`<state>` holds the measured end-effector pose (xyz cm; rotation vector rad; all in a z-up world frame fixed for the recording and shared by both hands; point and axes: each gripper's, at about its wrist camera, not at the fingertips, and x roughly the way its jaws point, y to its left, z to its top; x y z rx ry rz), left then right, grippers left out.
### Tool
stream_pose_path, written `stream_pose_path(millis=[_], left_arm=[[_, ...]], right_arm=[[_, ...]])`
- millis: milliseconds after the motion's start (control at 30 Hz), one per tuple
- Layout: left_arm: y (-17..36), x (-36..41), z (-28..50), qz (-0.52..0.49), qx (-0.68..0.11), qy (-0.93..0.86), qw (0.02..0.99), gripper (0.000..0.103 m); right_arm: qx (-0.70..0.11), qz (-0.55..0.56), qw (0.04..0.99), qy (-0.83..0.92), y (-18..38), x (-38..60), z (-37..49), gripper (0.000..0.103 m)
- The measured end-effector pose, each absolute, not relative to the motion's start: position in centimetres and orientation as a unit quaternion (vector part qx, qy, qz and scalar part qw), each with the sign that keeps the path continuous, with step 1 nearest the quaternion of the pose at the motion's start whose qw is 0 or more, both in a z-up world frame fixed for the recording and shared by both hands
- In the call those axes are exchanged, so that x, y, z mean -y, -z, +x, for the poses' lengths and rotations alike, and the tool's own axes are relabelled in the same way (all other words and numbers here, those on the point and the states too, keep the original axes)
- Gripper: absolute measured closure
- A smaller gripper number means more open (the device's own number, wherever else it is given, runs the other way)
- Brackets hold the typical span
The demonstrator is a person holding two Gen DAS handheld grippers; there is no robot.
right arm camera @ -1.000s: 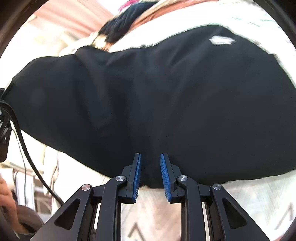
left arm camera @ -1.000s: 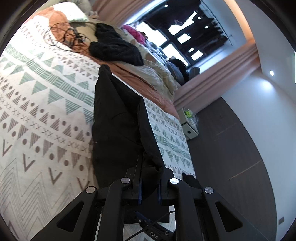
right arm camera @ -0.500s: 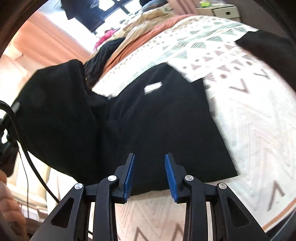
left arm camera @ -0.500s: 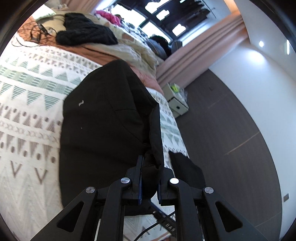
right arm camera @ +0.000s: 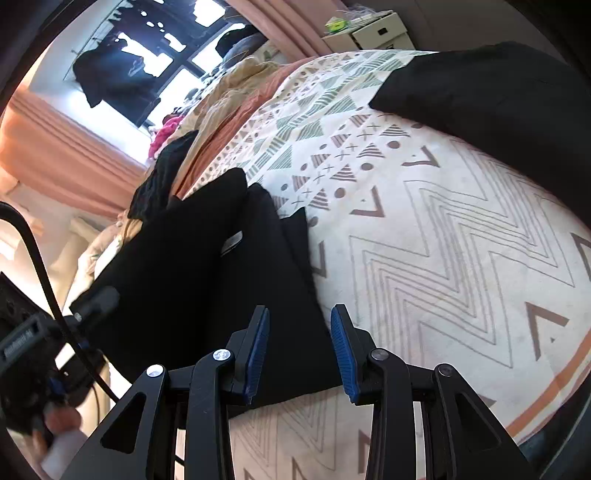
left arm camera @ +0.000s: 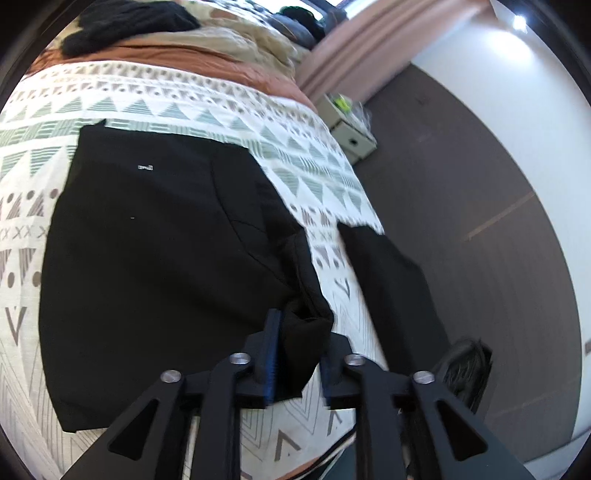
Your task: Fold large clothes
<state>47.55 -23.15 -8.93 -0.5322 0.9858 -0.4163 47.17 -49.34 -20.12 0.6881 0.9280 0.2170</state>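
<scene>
A large black garment [left arm camera: 155, 251] lies folded on the patterned bedspread [left arm camera: 192, 107]. My left gripper [left arm camera: 297, 354] has a corner of its black cloth between the fingers, low over the bed's edge. A second black piece [left arm camera: 388, 291] hangs over the bed's side. In the right wrist view the garment [right arm camera: 207, 280] lies below and left of my right gripper [right arm camera: 299, 347], which is open and empty above the garment's near edge. Another black piece [right arm camera: 491, 99] lies at the upper right.
Piled clothes and blankets [left arm camera: 207, 33] lie at the bed's far end, with a black knit [right arm camera: 162, 177] among them. A small cabinet [left arm camera: 347, 125] stands on the dark floor [left arm camera: 461, 206] by the pink curtain [right arm camera: 59, 158]. A cable [right arm camera: 40, 273] hangs at the left.
My left gripper has lowered the black cloth onto the bed, laying the garment flat. My right gripper has opened wider and drawn back from the garment.
</scene>
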Motion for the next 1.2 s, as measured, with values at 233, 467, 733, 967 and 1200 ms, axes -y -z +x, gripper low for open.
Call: stream_pose_path(millis=[233,467,733,967,1200], left_arm=[[8.0,21.3,46.4,-0.279,-0.442,0.229,0.821,0.038],[9.3,15.1,45.2,-0.302,-0.444,0.148,0.83,0.038],[11.8,10.1,43.8,-0.312,-0.46,0.084,0.827,0.038],[14.0,8.1,42.9,-0.305,-0.477,0.064,0.822,0.038],[16.2,8.2,42.5,-0.287,-0.497,0.067,0.816,0.038]], right_arm=[[-0.404,0.357,0.835,-0.112,19.4,50.5,46.8,0.036],[-0.405,0.339,0.837,-0.143,19.0,47.9,47.9,0.033],[-0.419,0.28,0.851,-0.149,18.7,43.6,48.8,0.041],[-0.424,0.258,0.855,-0.146,20.0,43.8,47.3,0.095],[-0.443,0.241,0.854,-0.126,21.5,45.2,45.0,0.096]])
